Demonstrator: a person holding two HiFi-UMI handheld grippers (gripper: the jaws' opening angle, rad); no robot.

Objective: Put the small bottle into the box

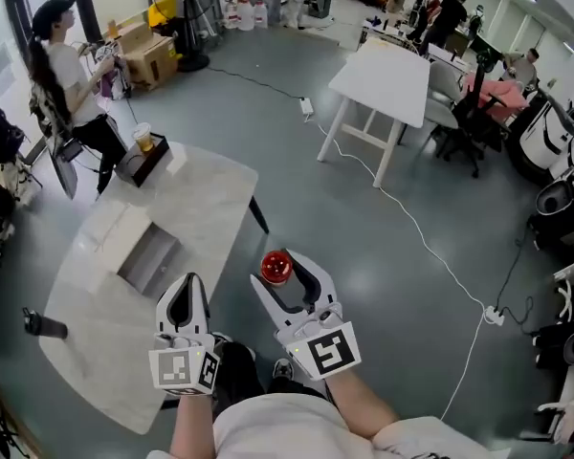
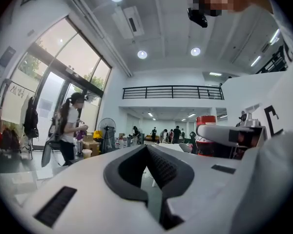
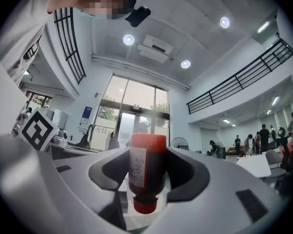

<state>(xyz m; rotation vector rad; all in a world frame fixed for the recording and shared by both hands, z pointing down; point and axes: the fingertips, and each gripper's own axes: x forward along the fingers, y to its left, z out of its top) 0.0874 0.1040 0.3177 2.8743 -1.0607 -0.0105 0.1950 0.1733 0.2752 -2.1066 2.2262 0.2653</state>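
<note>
A small red bottle (image 1: pixel 275 266) with a white label is clamped between the jaws of my right gripper (image 1: pixel 281 277). In the right gripper view the bottle (image 3: pixel 145 172) points its red cap toward the camera, and the right gripper (image 3: pixel 147 179) is shut on its body. My left gripper (image 1: pixel 185 293) is beside it, lifted off the table, with jaws closed and nothing between them. Its pads (image 2: pixel 158 167) meet in the left gripper view, where the bottle (image 2: pixel 205 123) shows at the right. The open white box (image 1: pixel 145 256) lies on the marble table (image 1: pixel 206 194), ahead and to the left of both grippers.
A black tray with a paper cup (image 1: pixel 143 149) stands at the table's far end. A dark cylinder (image 1: pixel 44 326) lies at its near left edge. A seated person (image 1: pixel 72 75) is beyond the table. A white table (image 1: pixel 383 79) and a floor cable (image 1: pixel 430 247) lie to the right.
</note>
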